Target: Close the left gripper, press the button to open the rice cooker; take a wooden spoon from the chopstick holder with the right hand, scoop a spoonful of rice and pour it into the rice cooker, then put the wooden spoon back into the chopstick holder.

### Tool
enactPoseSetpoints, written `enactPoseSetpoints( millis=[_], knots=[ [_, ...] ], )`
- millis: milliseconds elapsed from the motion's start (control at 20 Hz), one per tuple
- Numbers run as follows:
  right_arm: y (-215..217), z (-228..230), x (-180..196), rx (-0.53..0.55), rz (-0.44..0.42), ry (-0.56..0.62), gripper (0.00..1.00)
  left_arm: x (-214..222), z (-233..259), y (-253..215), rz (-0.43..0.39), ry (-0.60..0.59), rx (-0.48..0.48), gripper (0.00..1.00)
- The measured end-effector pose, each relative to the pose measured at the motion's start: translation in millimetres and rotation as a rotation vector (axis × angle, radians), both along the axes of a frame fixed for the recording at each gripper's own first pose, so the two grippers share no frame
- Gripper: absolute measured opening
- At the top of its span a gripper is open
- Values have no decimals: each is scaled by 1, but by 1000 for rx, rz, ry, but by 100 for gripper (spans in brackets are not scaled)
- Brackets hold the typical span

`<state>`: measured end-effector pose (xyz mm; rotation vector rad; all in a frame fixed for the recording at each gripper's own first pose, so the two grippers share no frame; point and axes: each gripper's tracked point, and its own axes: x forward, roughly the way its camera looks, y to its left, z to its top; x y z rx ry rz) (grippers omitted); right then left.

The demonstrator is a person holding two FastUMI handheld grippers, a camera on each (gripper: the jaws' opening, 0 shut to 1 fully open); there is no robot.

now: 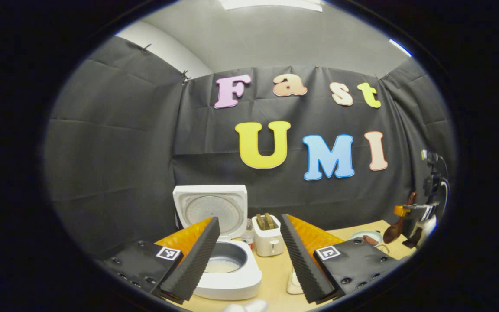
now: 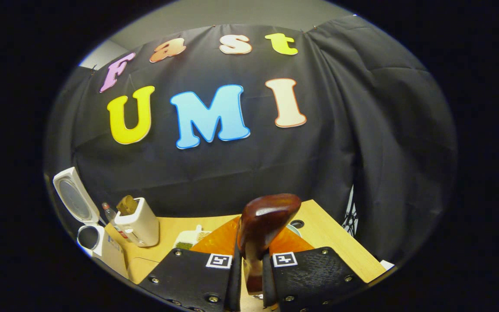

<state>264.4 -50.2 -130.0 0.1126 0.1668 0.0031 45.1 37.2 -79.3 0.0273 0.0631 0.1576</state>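
Spoon and cooker lie on opposite sides of the scene, and that gap is what the next move has to close. The right hand-held gripper (image 2: 249, 277) is clamped on the wooden spoon (image 2: 263, 227), both fingers pressing the handle, with the bowl standing up and slightly right above the fingertips; the spoon's long axis runs roughly along the fingers. From the right gripper view the rice cooker (image 2: 95, 240) sits far to the left at the worktop (image 2: 327, 238) edge, lid raised, with a toaster (image 2: 139, 227) between it and the spoon.

In the left gripper view the left hand-held gripper (image 1: 249, 255) has its fingers spread wide and holds nothing. The rice cooker (image 1: 228, 264) stands just ahead of it, lid (image 1: 211, 207) upright, pot open. The right hand-held gripper (image 1: 418, 216) shows far off at the right with the wooden spoon (image 1: 394, 229) hanging bowl-down near a small dish (image 1: 368, 237).

Whether the spoon carries rice I cannot tell; the bowl is turned away and looks bare. By my reading the spoon must travel leftward across the worktop, past the toaster, to reach the open pot.
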Motion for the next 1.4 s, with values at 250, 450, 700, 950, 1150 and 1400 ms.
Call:
enactPoseSetpoints(
  millis=[250, 450, 700, 950, 1150, 1400],
  knots=[
    [87, 31, -14, -55, 106, -36, 20, -5, -3, 28, 11, -2, -1, 95],
    [144, 12, -15, -73, 174, -17, 20, -10, -9, 48, 20, 9, -27, 95],
    [187, -46, -18, -134, 231, 60, 20, -16, -12, 65, 20, 10, 9, 94],
    [196, -97, -15, -250, 226, 98, 20, -20, -21, 75, 20, 24, 6, 94],
    [200, -133, -9, -436, 234, 97, 20, -20, -30, 81, 24, 38, 20, 100],
    [211, -168, -8, -702, 276, 95, 20, -21, -40, 90, 33, 55, 28, 94]
  ],
)
